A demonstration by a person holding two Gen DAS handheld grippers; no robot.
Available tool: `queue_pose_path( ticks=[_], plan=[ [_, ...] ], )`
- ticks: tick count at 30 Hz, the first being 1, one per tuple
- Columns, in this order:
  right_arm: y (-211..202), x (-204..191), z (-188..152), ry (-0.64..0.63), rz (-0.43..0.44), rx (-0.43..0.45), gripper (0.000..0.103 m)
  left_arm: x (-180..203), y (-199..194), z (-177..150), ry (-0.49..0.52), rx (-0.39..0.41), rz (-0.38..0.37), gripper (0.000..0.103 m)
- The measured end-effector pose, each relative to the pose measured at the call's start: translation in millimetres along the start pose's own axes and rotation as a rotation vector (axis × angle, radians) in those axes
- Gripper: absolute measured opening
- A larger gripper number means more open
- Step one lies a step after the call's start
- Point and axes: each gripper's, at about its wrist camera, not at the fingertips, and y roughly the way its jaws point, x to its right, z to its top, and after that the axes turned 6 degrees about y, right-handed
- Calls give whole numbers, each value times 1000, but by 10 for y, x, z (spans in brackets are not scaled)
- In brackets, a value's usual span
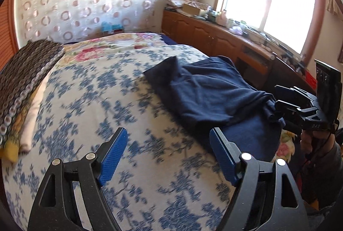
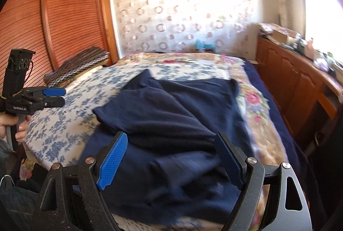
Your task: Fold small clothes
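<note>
A dark navy garment [image 2: 171, 115] lies crumpled on the bed, partly folded over itself; in the left wrist view it [image 1: 205, 89] lies to the right. My left gripper [image 1: 168, 134] is open and empty above the blue-flowered sheet [image 1: 96, 85], left of the garment; it also shows at the left of the right wrist view [image 2: 56, 97]. My right gripper [image 2: 171, 141] is open, its fingers spread over the garment's near part. In the left wrist view the right gripper [image 1: 278, 108] sits at the garment's right end.
A patterned folded blanket [image 1: 25, 81] lies at the bed's left edge. A wooden cabinet [image 1: 214, 38] with clutter runs along the window side. A slatted wooden wardrobe [image 2: 64, 16] stands left. A flowered cover [image 2: 253, 98] lies under the garment.
</note>
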Motion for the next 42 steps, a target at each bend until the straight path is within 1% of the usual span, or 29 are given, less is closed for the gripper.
queue_pose_path(
  ticks=[4, 9, 12, 16, 21, 23, 24, 26, 27, 28, 29, 30, 31, 34, 36, 39, 42],
  plan=[
    [253, -188, 116, -53, 53, -38, 85, -103, -54, -85, -23, 8, 21, 80],
    [601, -394, 249, -112, 135, -114, 85, -154, -118, -147, -27, 24, 45, 80],
    [770, -463, 274, -141, 156, -154, 84, -146, -136, -166, -18, 25, 52, 80],
    [1023, -503, 306, -171, 158, -211, 81, -128, -139, -184, -9, 24, 50, 80],
    [1231, -558, 344, -239, 116, -279, 76, -137, -124, -209, -15, 18, 44, 80],
    [1317, -591, 336, -265, 99, -300, 70, -137, -124, -223, -17, 17, 42, 80],
    [1348, -605, 330, -276, 91, -307, 64, -136, -122, -230, -18, 16, 41, 80],
    [1387, -633, 320, -296, 82, -316, 47, -140, -116, -242, -20, 13, 40, 80],
    [1379, -657, 321, -300, 92, -317, 22, -138, -115, -247, -20, 12, 39, 80],
    [1367, -690, 336, -306, 107, -316, 11, -139, -111, -248, -20, 10, 39, 80],
    [1333, -701, 362, -319, 114, -308, 11, -138, -107, -252, -19, 9, 39, 80],
    [1303, -698, 389, -320, 118, -301, 6, -137, -104, -252, -18, 9, 38, 80],
    [1269, -683, 419, -312, 121, -293, 5, -136, -102, -253, -19, 9, 37, 80],
    [1112, -585, 568, -295, 111, -248, 5, -130, -98, -256, -19, 9, 34, 80],
    [1015, -479, 698, -260, 111, -218, 5, -116, -94, -255, -16, 8, 32, 80],
    [920, -258, 922, -217, 89, -176, 4, -92, -75, -250, -10, 4, 28, 80],
    [900, 18, 1138, -177, 30, -149, 4, -65, -59, -248, -3, 2, 24, 80]
  ],
)
